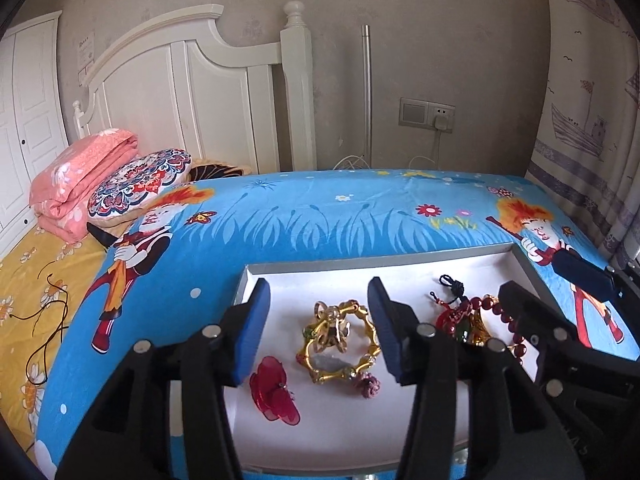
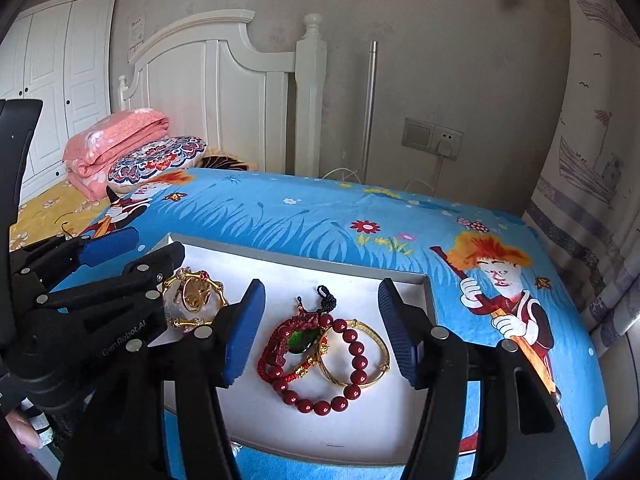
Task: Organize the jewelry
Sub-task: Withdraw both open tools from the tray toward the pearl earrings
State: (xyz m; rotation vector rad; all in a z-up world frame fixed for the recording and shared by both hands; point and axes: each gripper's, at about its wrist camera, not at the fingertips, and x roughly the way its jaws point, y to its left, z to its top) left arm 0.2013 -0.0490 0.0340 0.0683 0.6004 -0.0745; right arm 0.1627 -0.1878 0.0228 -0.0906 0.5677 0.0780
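A shallow white tray (image 1: 280, 276) with a grey rim lies on the blue blanket. My left gripper (image 1: 318, 290) hovers open over its left half, where a gold bamboo-style bracelet (image 1: 340, 344) with rings inside lies between the blue pads without touching them. A red flower ornament (image 1: 276, 396) and a small pink knitted flower (image 1: 368, 386) lie close by. Over the right half my right gripper (image 2: 320, 286) is open above a red bead bracelet (image 2: 354, 364), a gold bangle (image 2: 378, 360) and a green pendant (image 2: 300, 342) on red cord. Neither gripper holds anything.
The blue cartoon blanket (image 1: 320, 216) covers the bed corner. A folded pink quilt (image 1: 76, 180) and a patterned pillow (image 1: 140, 180) lie at the left by the white headboard (image 1: 180, 88). A black cord (image 1: 52, 312) lies on the yellow sheet. A curtain (image 2: 592, 160) hangs at the right.
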